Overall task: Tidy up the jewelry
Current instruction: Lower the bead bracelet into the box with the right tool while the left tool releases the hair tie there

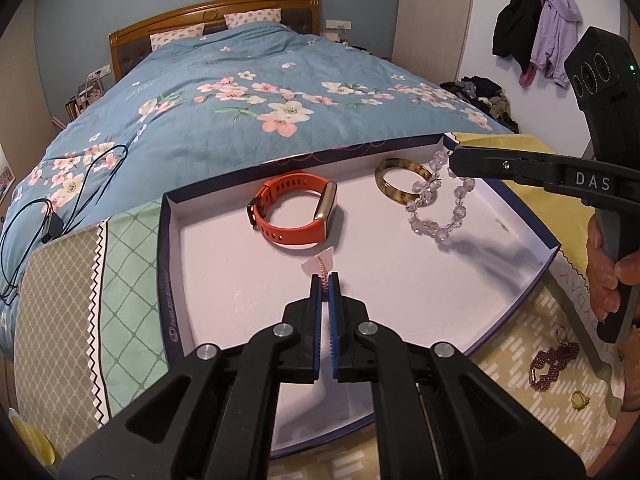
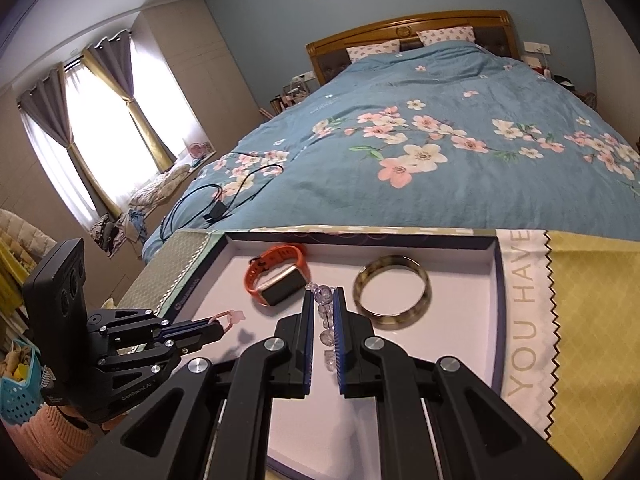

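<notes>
Both grippers hang loaded over the tray point(image 1: 168, 240), presumably for set-down beside the orange watch point(image 1: 294, 210): left gripper point(image 1: 325, 280) clenched on a pink braided cord point(image 1: 322, 268) near-centre, right gripper point(image 2: 322, 296) pinching the crystal bead bracelet point(image 1: 440, 196) far right

"das" stands in white letters on the right gripper point(image 1: 456, 160) body, at about 3 o'clock in the left wrist view. "cenrobot.ai" runs along the left gripper point(image 2: 226, 326) frame, at about 8 o'clock in the right wrist view. "you have" reads down the white strip of the cloth point(image 2: 524, 312) at 3 o'clock. print on the box point(image 1: 162, 280) rim is too small to read.
</notes>
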A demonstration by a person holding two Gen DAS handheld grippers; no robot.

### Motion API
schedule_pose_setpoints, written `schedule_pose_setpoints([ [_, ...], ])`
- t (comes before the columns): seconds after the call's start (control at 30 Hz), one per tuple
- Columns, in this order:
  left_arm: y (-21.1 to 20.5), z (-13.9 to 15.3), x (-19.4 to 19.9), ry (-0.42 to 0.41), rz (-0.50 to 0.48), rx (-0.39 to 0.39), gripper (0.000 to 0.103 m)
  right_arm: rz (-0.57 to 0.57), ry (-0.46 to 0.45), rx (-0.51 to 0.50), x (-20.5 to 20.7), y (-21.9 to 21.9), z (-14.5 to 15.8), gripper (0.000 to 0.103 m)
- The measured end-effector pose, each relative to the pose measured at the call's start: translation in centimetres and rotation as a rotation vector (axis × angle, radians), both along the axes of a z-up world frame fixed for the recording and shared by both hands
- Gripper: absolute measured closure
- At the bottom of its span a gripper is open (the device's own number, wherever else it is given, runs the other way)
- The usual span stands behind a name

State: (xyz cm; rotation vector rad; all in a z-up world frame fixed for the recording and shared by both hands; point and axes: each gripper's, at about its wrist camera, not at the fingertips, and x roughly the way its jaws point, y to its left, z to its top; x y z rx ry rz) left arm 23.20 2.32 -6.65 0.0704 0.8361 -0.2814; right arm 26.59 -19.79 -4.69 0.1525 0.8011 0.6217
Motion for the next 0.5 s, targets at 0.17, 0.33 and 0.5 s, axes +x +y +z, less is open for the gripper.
schedule_pose_setpoints([
  [0.17, 0.0, -0.5, 0.8, 0.019, 0.005, 0.001, 0.099, -0.039, 0.020, -0.036, 0.2, -0.7, -0.7, 0.095],
  [0.33, -0.2, -0.8, 1.2, 0.027, 0.006, 0.001, 0.099, -0.061, 0.045, -0.069, 0.2, -1.4, -1.6, 0.095],
  [0.5, -0.3, -0.9, 1.0, 0.029, 0.008, -0.002, 0.096, -0.079, 0.050, -0.091, 0.0, -2.0, -2.0, 0.093],
])
